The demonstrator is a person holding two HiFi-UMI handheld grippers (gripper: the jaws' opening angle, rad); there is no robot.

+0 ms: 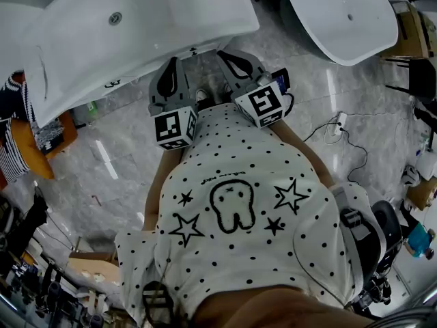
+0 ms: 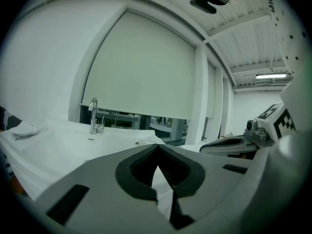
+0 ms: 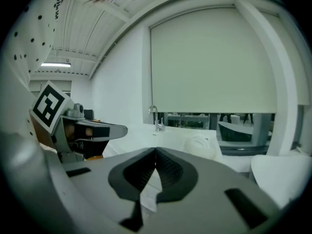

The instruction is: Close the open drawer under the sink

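Pinched together and empty, both left gripper (image 1: 175, 63) and right gripper (image 1: 229, 55), up by the sink (image 1: 136, 43) rim; drawer hidden underneath, unseen; better to drop low, then push its front squarely.

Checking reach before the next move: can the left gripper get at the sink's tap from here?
Probably yes: the left gripper, shut and empty, points across the white sink, and the tap stands ahead, slightly left, with nothing standing between them.
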